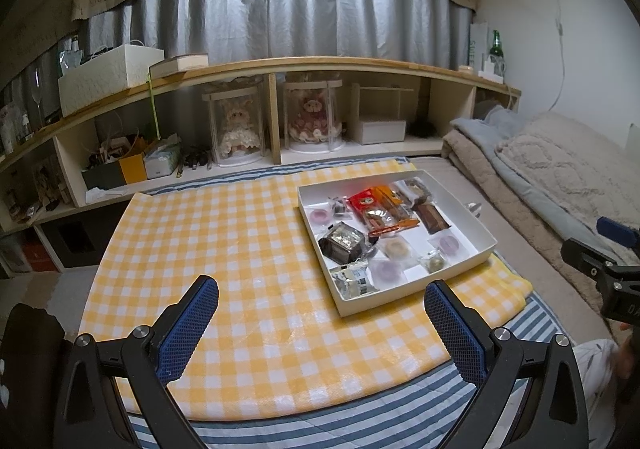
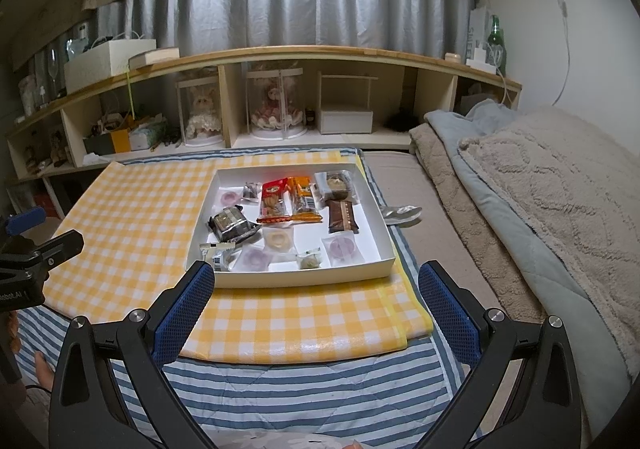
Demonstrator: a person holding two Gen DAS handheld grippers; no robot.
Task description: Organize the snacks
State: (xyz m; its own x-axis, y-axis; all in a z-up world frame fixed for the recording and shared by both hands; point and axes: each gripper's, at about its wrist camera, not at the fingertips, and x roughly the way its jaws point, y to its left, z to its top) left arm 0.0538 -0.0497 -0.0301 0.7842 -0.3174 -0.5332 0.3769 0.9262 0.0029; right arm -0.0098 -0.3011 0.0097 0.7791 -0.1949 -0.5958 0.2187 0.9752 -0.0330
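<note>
Left wrist view: the left gripper (image 1: 321, 305) hangs spread and empty above the yellow-and-white checked cloth (image 1: 208, 249). The shallow white cardboard box (image 1: 460, 273) sits on that cloth, ahead and to the right, holding the wrapped snacks. These look light, crinkly and slippery in their film; the round pastel pastry in clear wrap (image 1: 386, 271) seems soft and easily crushed, so a light pinch at a wrapper's sealed edge would suit. The right gripper (image 1: 600, 249) shows at the right edge; its spread cannot be told here.

Right wrist view: the right gripper (image 2: 311, 287) is spread wide, empty, just short of the box's near wall (image 2: 304, 279). Only here does a crumpled silver wrapper (image 2: 402, 213) appear, lying outside the box on the mat.
</note>
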